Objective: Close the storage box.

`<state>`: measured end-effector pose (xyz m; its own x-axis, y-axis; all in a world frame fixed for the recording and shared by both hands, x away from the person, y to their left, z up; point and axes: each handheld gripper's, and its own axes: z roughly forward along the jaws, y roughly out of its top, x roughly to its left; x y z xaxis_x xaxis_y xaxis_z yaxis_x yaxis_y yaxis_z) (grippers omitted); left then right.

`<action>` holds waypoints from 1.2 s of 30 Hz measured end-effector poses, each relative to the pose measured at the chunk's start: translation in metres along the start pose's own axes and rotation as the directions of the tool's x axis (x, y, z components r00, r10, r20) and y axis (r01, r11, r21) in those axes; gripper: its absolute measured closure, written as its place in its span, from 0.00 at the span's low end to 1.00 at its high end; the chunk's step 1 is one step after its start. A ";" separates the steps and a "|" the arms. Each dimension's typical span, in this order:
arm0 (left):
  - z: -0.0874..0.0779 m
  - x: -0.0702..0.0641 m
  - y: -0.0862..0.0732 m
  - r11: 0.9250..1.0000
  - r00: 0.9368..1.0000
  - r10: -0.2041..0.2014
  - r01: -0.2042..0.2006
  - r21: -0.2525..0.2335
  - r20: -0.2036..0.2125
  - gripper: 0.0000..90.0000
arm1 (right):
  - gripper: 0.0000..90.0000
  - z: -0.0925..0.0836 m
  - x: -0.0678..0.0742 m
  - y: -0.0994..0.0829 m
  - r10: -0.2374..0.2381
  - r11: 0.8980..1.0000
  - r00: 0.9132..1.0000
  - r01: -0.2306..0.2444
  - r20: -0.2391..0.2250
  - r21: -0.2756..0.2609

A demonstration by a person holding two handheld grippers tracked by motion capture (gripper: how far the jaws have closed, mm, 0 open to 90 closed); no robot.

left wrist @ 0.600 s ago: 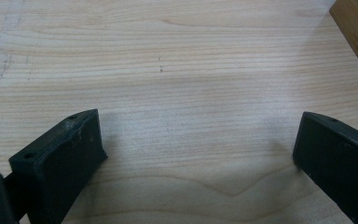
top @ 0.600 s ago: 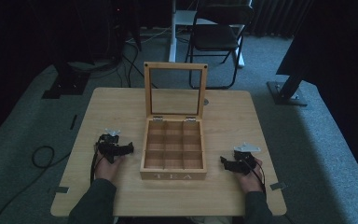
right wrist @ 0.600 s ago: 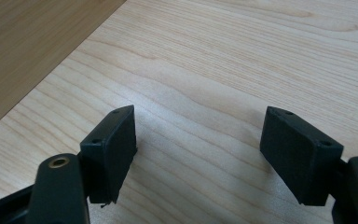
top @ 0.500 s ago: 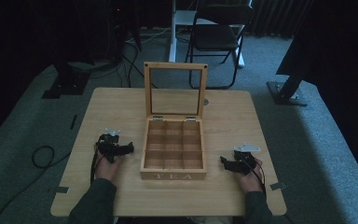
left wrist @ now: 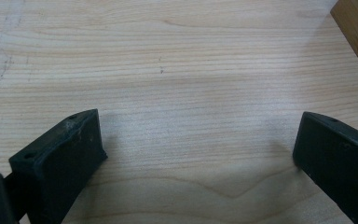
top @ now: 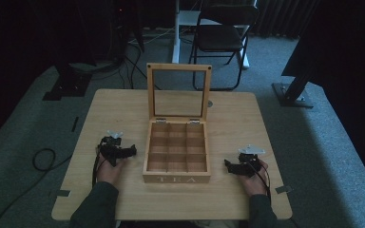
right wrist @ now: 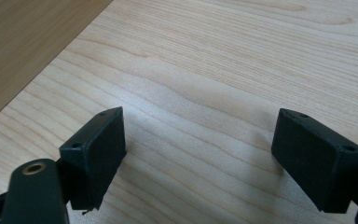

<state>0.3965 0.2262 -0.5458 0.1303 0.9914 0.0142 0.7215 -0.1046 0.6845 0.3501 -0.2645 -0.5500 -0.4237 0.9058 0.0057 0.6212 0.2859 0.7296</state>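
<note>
Tea box [top: 176, 151] sitting mid-desk [top: 247, 114], lid standing up, compartments looking empty, flanked by left gripper [top: 119, 153] and right gripper [top: 240, 166], both gaping wide and holding nothing. Probably worth approaching slow and square to the walls. Getting wood grain and jaws up close from the gripper views, the whole layout from the high view.

We see a wooden tea box [top: 176, 154] in the middle of the worktop [top: 123, 109], near its front edge. It is open: the lid [top: 178, 91], a wooden frame with a clear pane, stands upright on two hinges at the back. Inside are nine compartments, three by three, and all look empty. The word TEA is on the front wall. A box corner [left wrist: 356, 32] shows in the left gripper view.
</note>
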 end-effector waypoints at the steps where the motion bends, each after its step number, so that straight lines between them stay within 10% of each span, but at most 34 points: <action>1: 0.000 0.000 0.000 1.000 1.000 0.000 0.000 0.000 0.000 0.02 | 0.19 0.000 0.000 0.000 0.001 1.000 1.000 -0.001 0.000 0.000; 10: 0.000 0.000 0.000 1.000 1.000 0.000 0.000 0.000 0.000 0.02 | 0.45 -0.006 0.007 0.010 0.009 1.000 1.000 -0.009 0.015 0.000; 36: 0.000 0.000 0.000 1.000 1.000 0.002 -0.002 0.001 0.000 0.02 | 0.43 -0.026 0.026 0.093 -0.011 0.989 0.998 0.002 -0.058 -0.151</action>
<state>0.3965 0.2264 -0.5457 0.1315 0.9912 0.0155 0.7222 -0.1065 0.6834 0.3796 -0.2231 -0.4641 -0.4683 0.8828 0.0376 0.5138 0.2374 0.8244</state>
